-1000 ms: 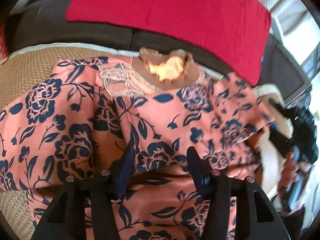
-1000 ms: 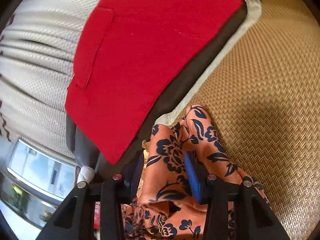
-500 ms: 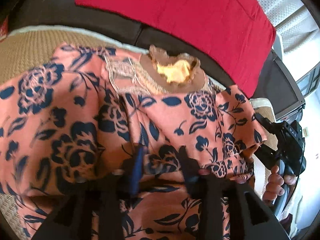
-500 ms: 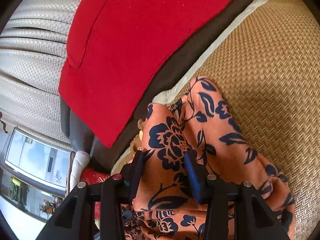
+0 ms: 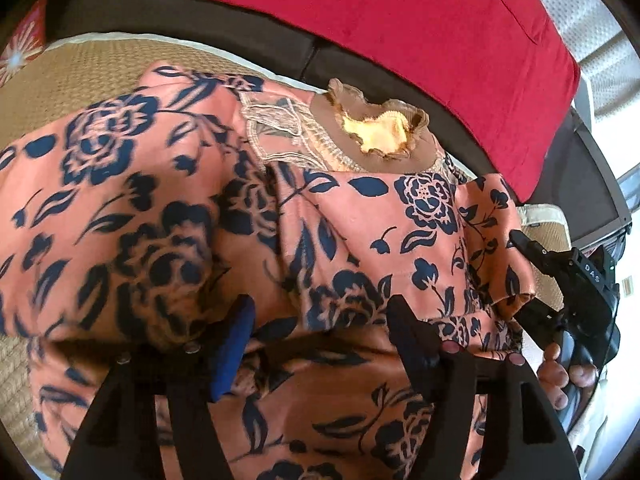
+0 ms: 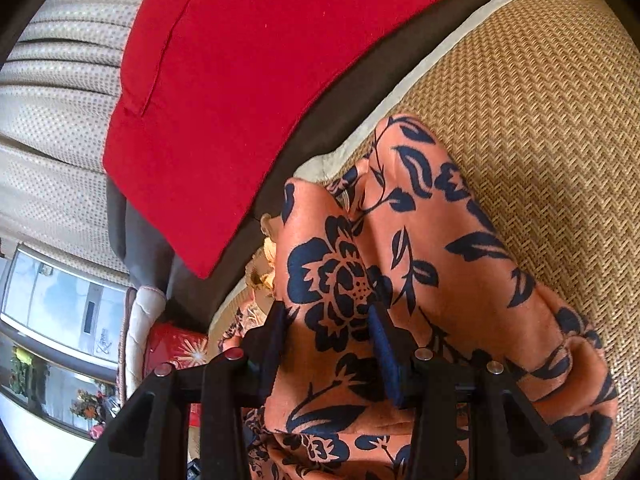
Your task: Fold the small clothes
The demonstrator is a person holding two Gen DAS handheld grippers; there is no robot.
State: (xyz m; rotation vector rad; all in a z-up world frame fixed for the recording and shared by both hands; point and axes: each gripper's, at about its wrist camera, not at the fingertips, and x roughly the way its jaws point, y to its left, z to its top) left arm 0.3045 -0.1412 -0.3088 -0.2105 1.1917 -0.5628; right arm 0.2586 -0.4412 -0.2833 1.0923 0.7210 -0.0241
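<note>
A small salmon-pink dress with dark blue flowers (image 5: 168,216) lies on a woven straw mat (image 5: 80,68). Its brown ruffled neck with yellow lining (image 5: 380,128) points to the far side. My left gripper (image 5: 320,320) stands over the dress's middle with its jaws apart and cloth bunched between them. My right gripper (image 6: 332,324) holds a fold of the dress (image 6: 400,264) between its jaws, lifted off the mat. It also shows in the left wrist view (image 5: 568,292) at the dress's right edge, with the hand on it.
A red cloth (image 5: 400,20) lies on a dark brown cushion (image 5: 160,4) beyond the mat. The mat (image 6: 540,100) stretches to the right of the dress. A pale curtain (image 6: 52,100) and a window (image 6: 56,312) are at the left.
My left gripper's jaws have spread wider over the dress. My right gripper has carried its fold of the dress further over the mat, and more cloth now lies before it.
</note>
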